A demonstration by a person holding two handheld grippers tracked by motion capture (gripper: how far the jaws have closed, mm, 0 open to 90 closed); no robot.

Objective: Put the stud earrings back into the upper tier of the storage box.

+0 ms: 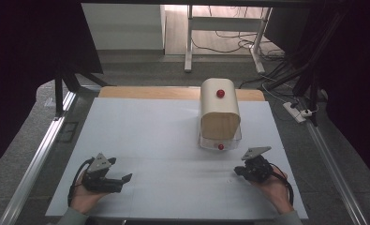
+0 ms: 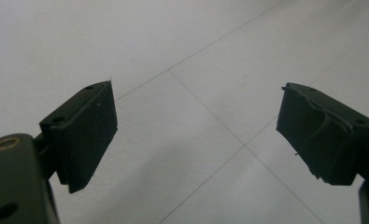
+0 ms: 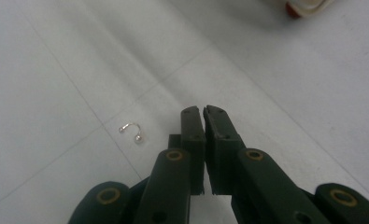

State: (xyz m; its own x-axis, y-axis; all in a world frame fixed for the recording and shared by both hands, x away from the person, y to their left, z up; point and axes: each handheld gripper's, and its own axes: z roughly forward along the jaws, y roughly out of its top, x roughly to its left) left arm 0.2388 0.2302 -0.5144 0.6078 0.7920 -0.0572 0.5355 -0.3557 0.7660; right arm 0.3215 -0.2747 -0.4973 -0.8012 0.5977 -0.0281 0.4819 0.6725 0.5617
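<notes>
A small box (image 1: pixel 219 117) with a curved wooden lid and a red knob (image 1: pixel 220 93) stands on the white table cover (image 1: pixel 164 131), right of centre. Its clear base has a second red knob (image 1: pixel 220 146) at the front. A tiny silver horseshoe ring (image 3: pixel 131 130) with two ball ends lies on the cover, just left of my right gripper (image 3: pixel 203 112). That gripper is shut with nothing between its pads. It rests near the front right of the cover (image 1: pixel 241 170). My left gripper (image 2: pixel 196 126) stands wide open over bare cover at the front left (image 1: pixel 122 182).
A corner of the box's base (image 3: pixel 308 5) shows at the top of the right gripper view. Metal rails (image 1: pixel 37 159) run along both sides of the table. A desk frame and cables (image 1: pixel 229 42) stand on the floor beyond the far edge.
</notes>
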